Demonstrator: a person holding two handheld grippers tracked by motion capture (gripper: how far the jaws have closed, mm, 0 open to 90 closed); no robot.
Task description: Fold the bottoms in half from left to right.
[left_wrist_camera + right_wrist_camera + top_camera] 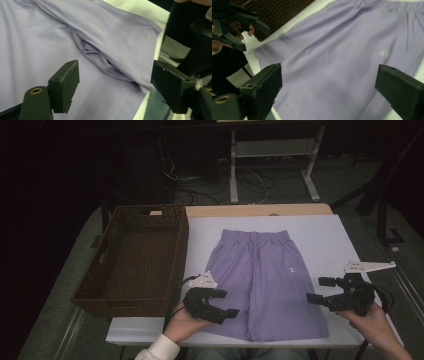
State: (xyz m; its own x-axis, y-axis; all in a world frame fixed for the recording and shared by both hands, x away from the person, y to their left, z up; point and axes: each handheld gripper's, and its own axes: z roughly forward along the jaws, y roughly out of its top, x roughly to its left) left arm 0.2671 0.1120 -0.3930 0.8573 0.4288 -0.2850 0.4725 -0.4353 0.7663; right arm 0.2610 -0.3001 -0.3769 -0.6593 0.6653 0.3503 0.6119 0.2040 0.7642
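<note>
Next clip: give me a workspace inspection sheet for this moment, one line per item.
Surface: white table, wooden strip along its far edge.
Job's things: purple shorts spread flat, waistband at the far side, small white logo on one leg.
Clutter: brown wicker basket left of the shorts, nothing seen inside.
Grippers: left gripper open at the shorts' near left hem; right gripper open at their right edge; neither grips cloth.
Cables: one trails from each gripper.
Surroundings: dim floor, loose cables, white frame legs behind.
</note>
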